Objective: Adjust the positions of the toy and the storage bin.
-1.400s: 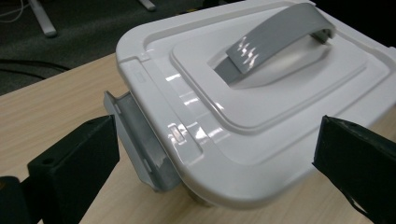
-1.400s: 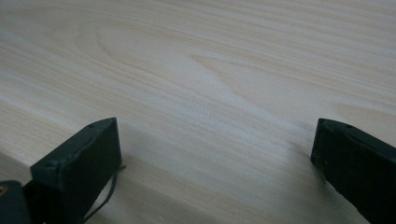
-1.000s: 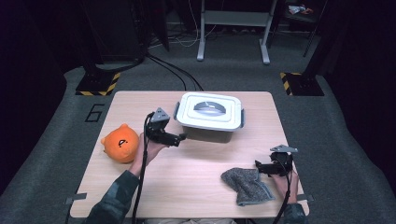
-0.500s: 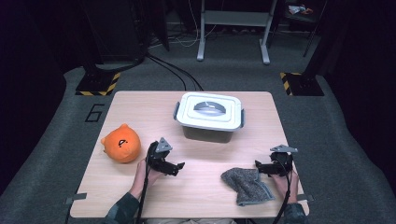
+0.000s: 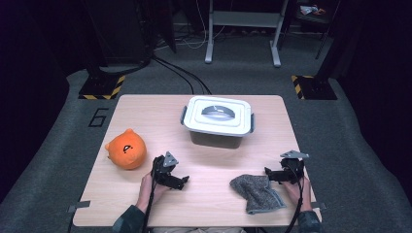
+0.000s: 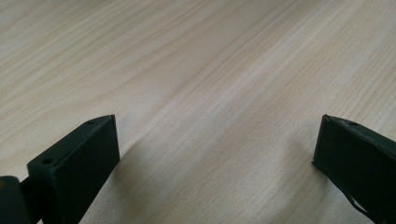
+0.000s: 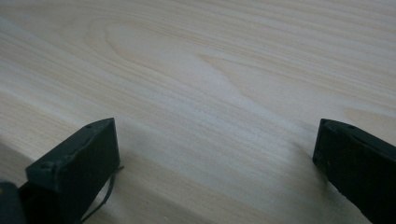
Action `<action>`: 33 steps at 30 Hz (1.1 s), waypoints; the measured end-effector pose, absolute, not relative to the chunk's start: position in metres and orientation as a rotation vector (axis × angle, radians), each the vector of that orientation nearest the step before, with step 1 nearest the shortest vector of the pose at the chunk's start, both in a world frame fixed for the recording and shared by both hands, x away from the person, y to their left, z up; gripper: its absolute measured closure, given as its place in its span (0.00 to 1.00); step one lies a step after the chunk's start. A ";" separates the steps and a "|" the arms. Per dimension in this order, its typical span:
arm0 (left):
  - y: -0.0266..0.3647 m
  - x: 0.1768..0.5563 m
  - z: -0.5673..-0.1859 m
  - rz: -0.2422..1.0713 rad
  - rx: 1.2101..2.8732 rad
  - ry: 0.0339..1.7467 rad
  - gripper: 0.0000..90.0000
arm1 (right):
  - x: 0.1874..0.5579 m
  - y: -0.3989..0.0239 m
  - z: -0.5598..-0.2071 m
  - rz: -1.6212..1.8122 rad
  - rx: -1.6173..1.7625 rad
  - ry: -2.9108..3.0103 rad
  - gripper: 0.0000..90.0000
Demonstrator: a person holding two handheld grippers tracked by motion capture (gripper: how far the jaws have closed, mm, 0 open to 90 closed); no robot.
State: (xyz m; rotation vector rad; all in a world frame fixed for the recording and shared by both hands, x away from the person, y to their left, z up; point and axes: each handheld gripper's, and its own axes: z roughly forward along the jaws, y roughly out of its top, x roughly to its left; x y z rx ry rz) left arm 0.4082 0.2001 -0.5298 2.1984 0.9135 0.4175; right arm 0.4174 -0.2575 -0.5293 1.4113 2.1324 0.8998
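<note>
Right now my left gripper (image 5: 183,180) sits low over bare table (image 5: 209,165), jaws spread wide with nothing between. My right gripper (image 5: 267,173) is spread too, just beside the grey cloth (image 5: 255,193). Further out, the orange plush (image 5: 126,149), then the lidded box (image 5: 218,120).

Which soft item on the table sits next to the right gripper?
The grey knitted cloth, crumpled beside the right gripper; the round orange plush toy sits across the table, near the left gripper.
</note>
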 end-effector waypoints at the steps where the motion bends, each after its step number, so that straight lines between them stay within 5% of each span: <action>1: 0.201 0.409 -0.530 0.403 2.207 0.910 0.00 | 0.418 -0.258 -0.529 0.901 1.403 2.140 0.00; 16: 0.201 0.405 -0.530 0.386 2.218 0.862 0.00 | 0.415 -0.273 -0.521 0.882 1.411 2.206 0.01; 33: 0.201 0.406 -0.530 0.385 2.226 0.856 0.00 | 0.419 -0.273 -0.414 1.044 1.279 2.124 0.03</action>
